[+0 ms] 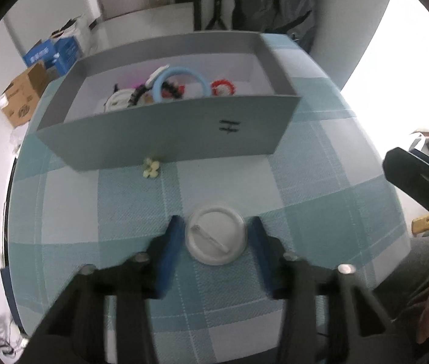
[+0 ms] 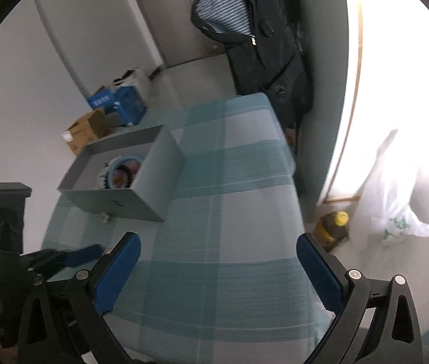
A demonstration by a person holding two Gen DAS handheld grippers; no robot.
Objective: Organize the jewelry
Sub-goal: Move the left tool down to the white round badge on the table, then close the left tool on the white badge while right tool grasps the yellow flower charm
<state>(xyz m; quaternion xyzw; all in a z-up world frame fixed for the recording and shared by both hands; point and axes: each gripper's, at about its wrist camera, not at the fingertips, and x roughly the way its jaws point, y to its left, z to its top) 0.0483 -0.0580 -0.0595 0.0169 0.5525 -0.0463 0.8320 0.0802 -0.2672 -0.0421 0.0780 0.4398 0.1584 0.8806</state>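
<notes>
The left gripper (image 1: 216,236) points down over a white round badge (image 1: 216,238) lying on the near part of the checked tablecloth (image 1: 320,182). Its blue pads flank the badge closely on both sides; whether they press it yet I cannot tell. The right gripper (image 2: 219,268) hangs with jaws wide apart and empty. The step in hand looks like picking up the badge. Next it needs lifting into the grey box (image 1: 184,133) further off, where the blue bangle (image 1: 181,83) lies. A small yellow flower clip (image 1: 151,167) waits by the box's near wall.
</notes>
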